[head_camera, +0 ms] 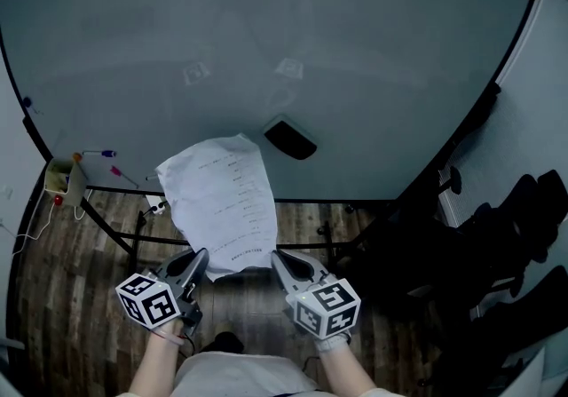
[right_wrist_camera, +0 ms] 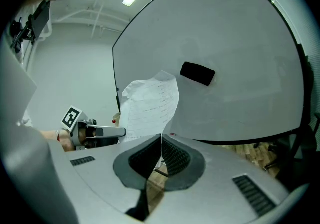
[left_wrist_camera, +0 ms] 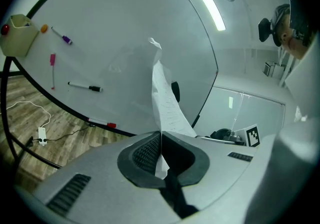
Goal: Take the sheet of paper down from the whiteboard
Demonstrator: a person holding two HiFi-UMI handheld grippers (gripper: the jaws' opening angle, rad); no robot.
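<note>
The printed sheet of paper (head_camera: 222, 200) hangs free in front of the whiteboard (head_camera: 266, 40), curling, held by its lower corners. My left gripper (head_camera: 202, 255) is shut on the lower left corner. In the left gripper view the sheet of paper (left_wrist_camera: 167, 107) rises edge-on from the closed left gripper (left_wrist_camera: 161, 137). My right gripper (head_camera: 275, 255) is shut on the lower right corner. In the right gripper view the sheet of paper (right_wrist_camera: 150, 102) runs down into the closed right gripper (right_wrist_camera: 161, 137).
A black eraser (head_camera: 290, 139) sticks to the board just right of the sheet's top. Markers (head_camera: 98, 154) and a yellow box (head_camera: 64, 178) sit at the board's left end. Black chairs (head_camera: 524, 226) stand on the right, and a cable and power strip (head_camera: 155, 205) lie on the wooden floor.
</note>
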